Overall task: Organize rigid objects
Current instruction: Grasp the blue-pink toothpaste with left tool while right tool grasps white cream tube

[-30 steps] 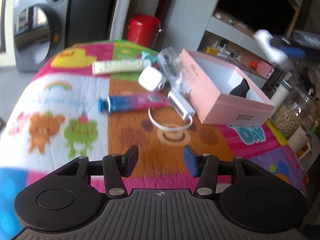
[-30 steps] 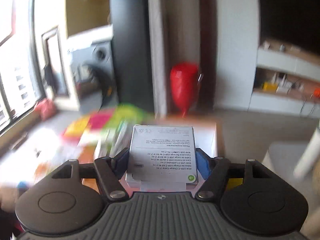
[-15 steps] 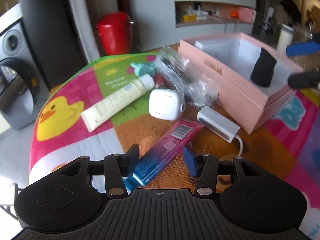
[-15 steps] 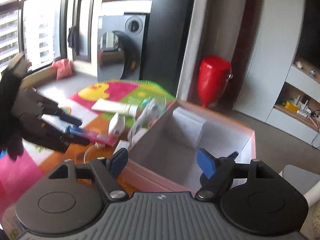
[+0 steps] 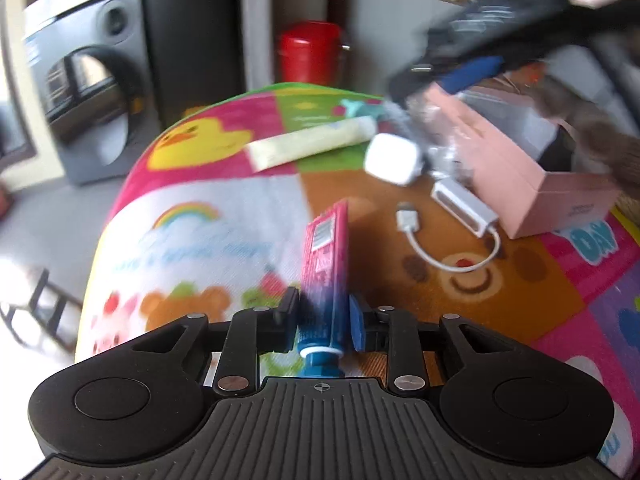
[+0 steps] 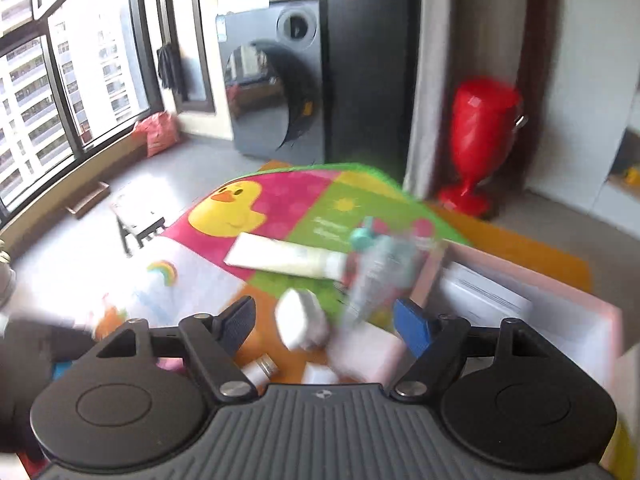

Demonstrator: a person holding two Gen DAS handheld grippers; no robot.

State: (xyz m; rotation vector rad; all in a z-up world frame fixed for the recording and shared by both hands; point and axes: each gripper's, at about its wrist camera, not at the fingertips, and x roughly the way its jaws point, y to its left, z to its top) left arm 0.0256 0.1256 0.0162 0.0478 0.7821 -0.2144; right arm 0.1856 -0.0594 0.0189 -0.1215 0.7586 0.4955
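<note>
Two tools are working near the pink box [image 5: 520, 176]. The left tool [image 5: 324, 320] is closing its jaws on the cap end of the pink-and-blue tube [image 5: 326, 264], which is lying on the desk's cartoon cloth [image 5: 208, 232] in front of the box and looks gripped. The right tool [image 6: 324, 324] is hanging released and empty above the white charger [image 6: 300, 322] beside the box. Judging by this, a pickup is underway; next comes lifting the tube clear and carrying it over the box wall.

pink-blue tube [image 5: 325, 264], pink box [image 5: 520, 176] — cartoon-print cloth [image 5: 224, 216]
</note>
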